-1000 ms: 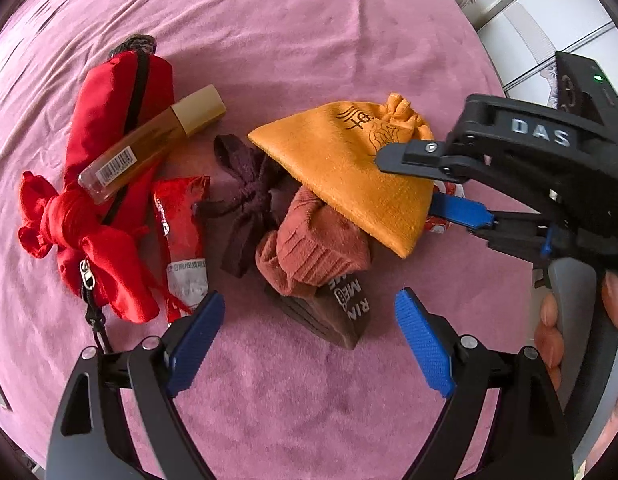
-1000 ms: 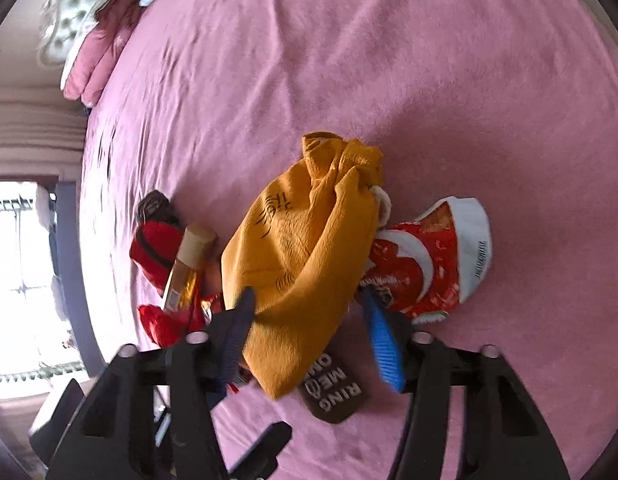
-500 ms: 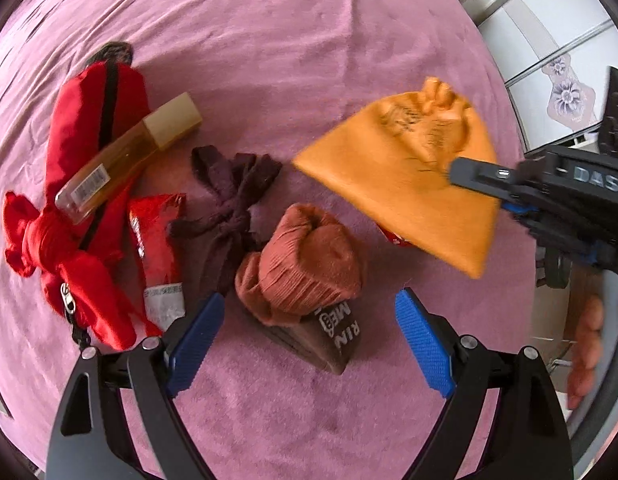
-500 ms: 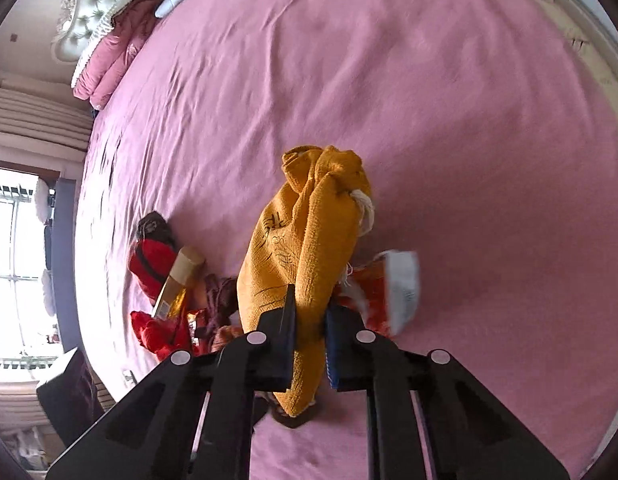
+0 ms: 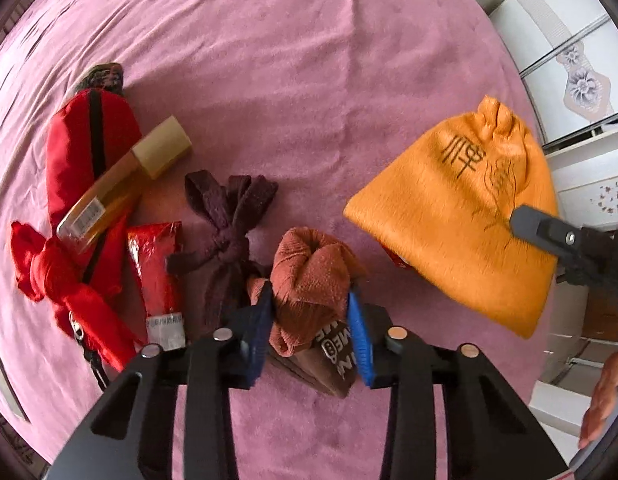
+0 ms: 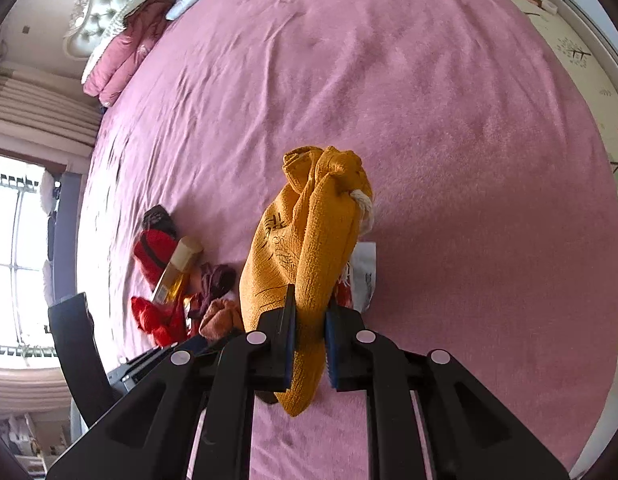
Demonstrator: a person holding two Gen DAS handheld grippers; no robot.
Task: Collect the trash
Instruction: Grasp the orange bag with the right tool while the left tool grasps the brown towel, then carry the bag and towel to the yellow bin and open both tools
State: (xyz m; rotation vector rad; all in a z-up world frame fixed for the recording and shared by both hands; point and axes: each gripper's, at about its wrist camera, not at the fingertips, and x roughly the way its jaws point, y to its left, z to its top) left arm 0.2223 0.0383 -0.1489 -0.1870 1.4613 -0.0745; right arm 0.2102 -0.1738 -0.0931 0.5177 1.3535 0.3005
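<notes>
The left gripper [image 5: 312, 314] is clamped on a rust-brown rolled sock [image 5: 309, 276], whose bundle is pinched between the two blue pads [image 5: 359, 340]. Directly beneath the sock, touching it, a dark brown packet with white lettering [image 5: 333, 364] is seen lying on the pink bedspread [image 5: 309, 80]. Just to the left of the gripper a knotted maroon sock [image 5: 229, 224] is spread flat, and beside that a red foil wrapper [image 5: 157, 264] is laid lengthwise. Farther left a red pouch with a black zip [image 5: 85, 152] is found, with a knotted red cloth [image 5: 57, 276] at its near end and an amber bottle with a pale cap [image 5: 125, 180] resting across it.

The right gripper [image 6: 311, 320] is closed on an orange drawstring bag [image 6: 309, 240], the fabric being squeezed between its fingers near the lower end while the gathered neck points away from the camera. In the left wrist view the same bag [image 5: 461, 224] is seen to the right of the left gripper, apart from the sock pile. A red and white wrapper [image 6: 361, 276] is partly hidden just behind the bag on its right; whether it is touched by the bag cannot be told. Pink bedding [image 6: 121, 56] is piled by a tufted headboard [image 6: 109, 4] far ahead and to the left.
</notes>
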